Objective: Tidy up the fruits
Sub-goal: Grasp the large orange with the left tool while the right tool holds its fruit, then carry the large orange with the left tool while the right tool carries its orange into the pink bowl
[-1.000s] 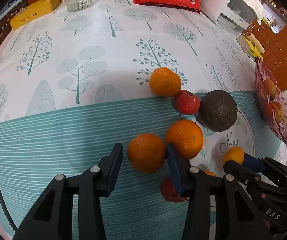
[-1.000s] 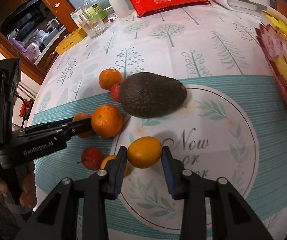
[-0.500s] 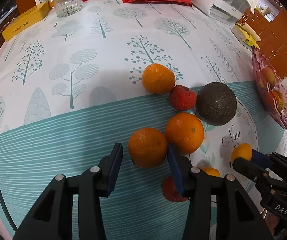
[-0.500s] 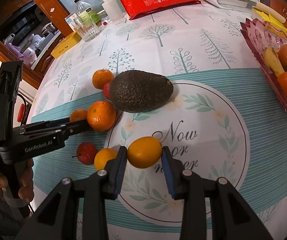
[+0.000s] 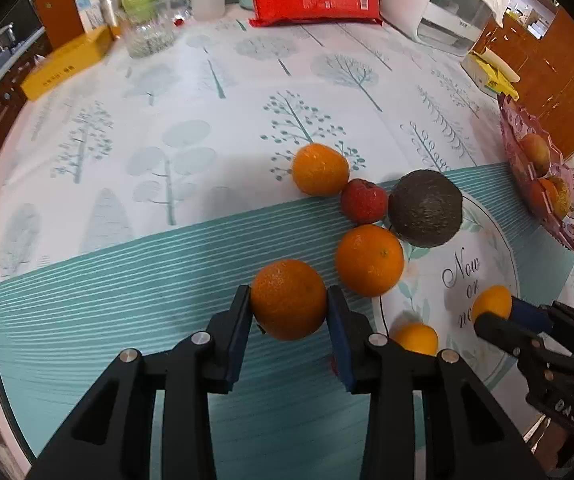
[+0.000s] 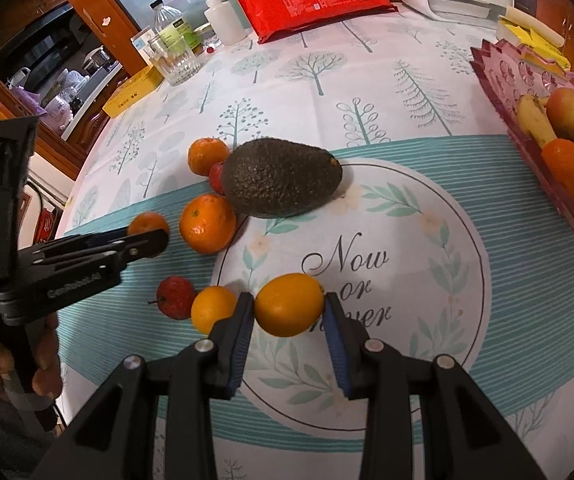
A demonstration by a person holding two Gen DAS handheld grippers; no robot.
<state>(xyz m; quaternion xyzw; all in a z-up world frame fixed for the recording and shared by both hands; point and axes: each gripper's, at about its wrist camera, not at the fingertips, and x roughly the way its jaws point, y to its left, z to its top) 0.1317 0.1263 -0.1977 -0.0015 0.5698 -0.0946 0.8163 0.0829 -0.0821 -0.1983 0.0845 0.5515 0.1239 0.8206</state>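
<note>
Left claw (image 5: 289, 318): you have it pinching a tangerine (image 5: 289, 299) above the teal stripes of the bench (image 5: 127, 288)
Middle: avocado (image 6: 281, 178) lies beside a second tangerine (image 6: 207, 223)
Right claw (image 6: 289, 318): you grip a yellow-orange fruit (image 6: 289, 304) over the printed circle
Far right: pink fruit tray (image 6: 503, 80) holds fruit

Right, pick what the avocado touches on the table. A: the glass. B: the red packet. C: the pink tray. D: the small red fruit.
D: in the left wrist view the avocado sits against the small red fruit; the others lie well apart from it.
</note>
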